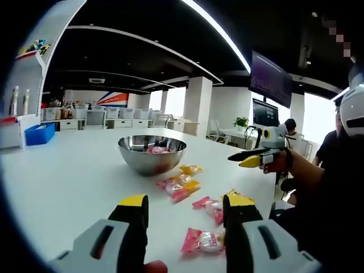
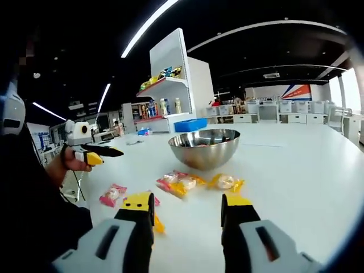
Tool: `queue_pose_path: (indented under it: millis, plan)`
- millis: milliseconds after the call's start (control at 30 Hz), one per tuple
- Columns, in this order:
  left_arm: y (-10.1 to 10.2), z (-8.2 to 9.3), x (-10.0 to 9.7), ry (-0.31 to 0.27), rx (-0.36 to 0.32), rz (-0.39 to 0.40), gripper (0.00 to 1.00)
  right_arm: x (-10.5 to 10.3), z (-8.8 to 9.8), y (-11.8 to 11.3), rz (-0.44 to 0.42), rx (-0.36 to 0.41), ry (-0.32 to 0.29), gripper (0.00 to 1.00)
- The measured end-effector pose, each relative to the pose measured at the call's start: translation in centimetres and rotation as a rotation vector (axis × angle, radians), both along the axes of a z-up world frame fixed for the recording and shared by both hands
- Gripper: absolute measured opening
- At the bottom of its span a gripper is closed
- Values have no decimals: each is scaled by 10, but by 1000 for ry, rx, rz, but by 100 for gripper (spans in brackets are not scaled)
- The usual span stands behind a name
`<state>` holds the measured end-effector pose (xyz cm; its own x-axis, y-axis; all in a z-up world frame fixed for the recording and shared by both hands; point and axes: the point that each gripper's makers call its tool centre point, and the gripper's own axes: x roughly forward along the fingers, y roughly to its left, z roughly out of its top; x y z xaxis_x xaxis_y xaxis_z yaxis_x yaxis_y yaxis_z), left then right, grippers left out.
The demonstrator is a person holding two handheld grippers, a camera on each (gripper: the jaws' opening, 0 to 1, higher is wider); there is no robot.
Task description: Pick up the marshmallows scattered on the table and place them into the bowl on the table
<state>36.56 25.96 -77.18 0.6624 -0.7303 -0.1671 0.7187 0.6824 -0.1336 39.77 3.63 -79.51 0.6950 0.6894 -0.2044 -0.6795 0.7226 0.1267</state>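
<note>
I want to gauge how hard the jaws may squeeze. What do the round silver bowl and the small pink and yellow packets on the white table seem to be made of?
The round silver bowl looks like polished metal, probably stainless steel: it mirrors the room. The small pink and yellow packets look like thin glossy plastic wrappers around pale soft sweets; the crinkled edges suggest film.

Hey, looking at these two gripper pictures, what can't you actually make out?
- Left gripper view: how many marshmallows lie in the bowl; its rim hides most of the inside.
- Right gripper view: the yellow packet by the left jaw, partly covered by it.
- Right gripper view: items on the shelf, too small.
</note>
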Motion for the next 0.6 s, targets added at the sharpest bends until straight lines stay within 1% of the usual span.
queue_pose_path:
  millis: [367,500,600]
  plan:
    - [4,-1,0,1,2,14,53,-18,-5,-8,-3,-36,7,45]
    - [7,-2,1,2,2,22,53,-25,-13,-3,25,-78,23,44]
    - [8,-2,2,0,-1,24,53,-26,-15,1,36,-104,20,44]
